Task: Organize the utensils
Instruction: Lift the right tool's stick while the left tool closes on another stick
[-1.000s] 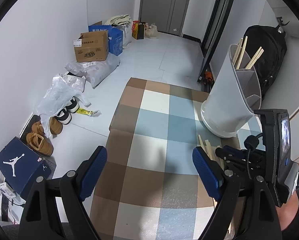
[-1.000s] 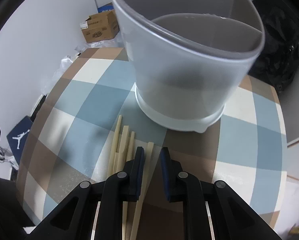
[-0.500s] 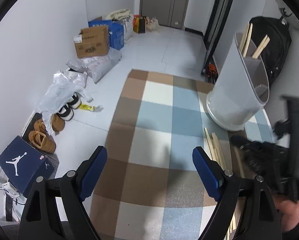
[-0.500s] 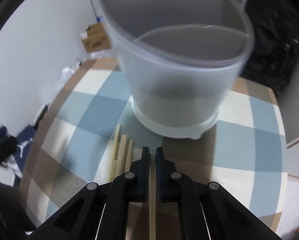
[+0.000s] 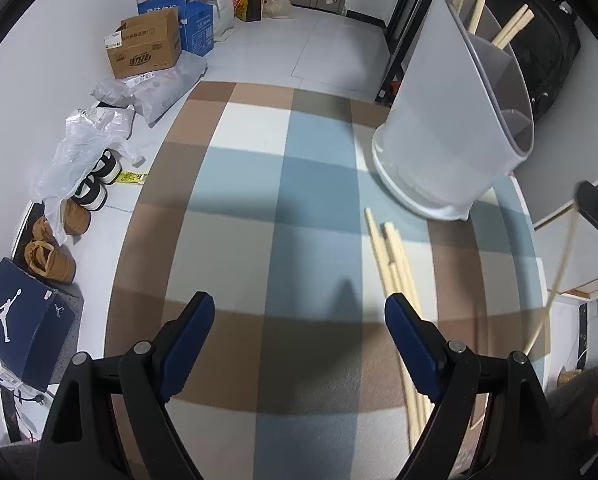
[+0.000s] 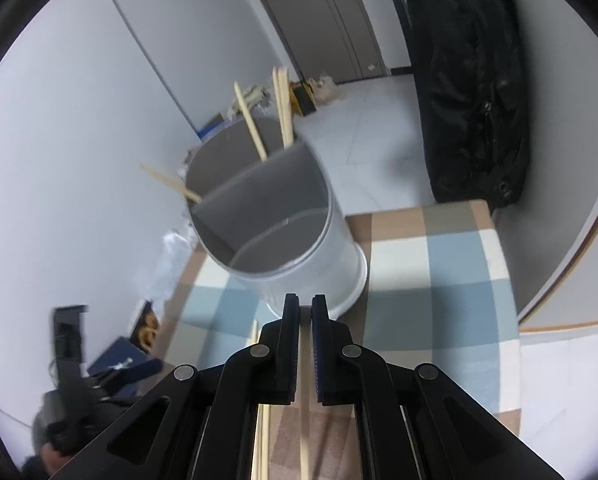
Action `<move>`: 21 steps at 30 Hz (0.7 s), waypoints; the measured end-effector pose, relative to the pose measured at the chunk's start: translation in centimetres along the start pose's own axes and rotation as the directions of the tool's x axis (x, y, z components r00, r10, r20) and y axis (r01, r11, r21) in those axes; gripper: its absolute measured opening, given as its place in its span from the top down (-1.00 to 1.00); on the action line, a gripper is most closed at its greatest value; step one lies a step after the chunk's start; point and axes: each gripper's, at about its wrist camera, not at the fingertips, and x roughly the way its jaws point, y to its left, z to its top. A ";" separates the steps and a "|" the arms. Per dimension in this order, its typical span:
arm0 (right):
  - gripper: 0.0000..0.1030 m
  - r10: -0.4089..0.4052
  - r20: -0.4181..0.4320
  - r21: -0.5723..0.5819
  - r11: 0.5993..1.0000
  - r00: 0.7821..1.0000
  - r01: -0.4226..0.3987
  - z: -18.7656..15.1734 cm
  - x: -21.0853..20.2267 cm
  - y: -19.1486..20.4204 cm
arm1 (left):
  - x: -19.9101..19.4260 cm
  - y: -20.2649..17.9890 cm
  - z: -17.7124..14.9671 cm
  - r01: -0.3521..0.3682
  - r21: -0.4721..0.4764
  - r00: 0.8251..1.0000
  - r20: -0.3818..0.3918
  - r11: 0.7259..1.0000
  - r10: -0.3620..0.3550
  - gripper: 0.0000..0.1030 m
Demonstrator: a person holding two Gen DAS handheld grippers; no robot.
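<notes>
On the checkered surface [image 6: 451, 264], right gripper [image 6: 305, 312] pinches 1 chopstick [image 6: 304, 432] near the divided holder [image 6: 291, 248], left gripper [image 5: 295, 320] spread empty; thin off-centre grip may let it swivel, miss the far compartment holding chopsticks, or slip.

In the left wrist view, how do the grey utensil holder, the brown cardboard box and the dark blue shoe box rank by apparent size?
1. grey utensil holder, clearly largest.
2. dark blue shoe box and brown cardboard box look alike; the box is farther, so I do not rank them.

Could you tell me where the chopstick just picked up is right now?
In the right wrist view, the chopstick is pinched in the right claw, lifted just before the grey utensil holder.
</notes>
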 end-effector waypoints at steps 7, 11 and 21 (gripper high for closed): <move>0.90 0.087 0.059 0.020 0.996 0.994 -0.089 0.1 -2.6 -1.8 | 1.4 -1.5 1.4 -0.015 0.010 0.999 -0.034 1.000 0.016 -0.63; 0.90 0.115 0.086 0.051 0.992 0.990 -0.120 0.2 -3.4 -3.0 | 2.7 -2.4 1.8 -0.059 0.034 0.995 -0.077 0.998 0.062 -0.63; 0.89 0.160 0.117 0.113 0.978 0.980 -0.174 0.8 -3.8 -5.1 | 4.1 -3.2 2.5 -0.159 0.049 0.976 -0.145 0.986 0.165 -0.63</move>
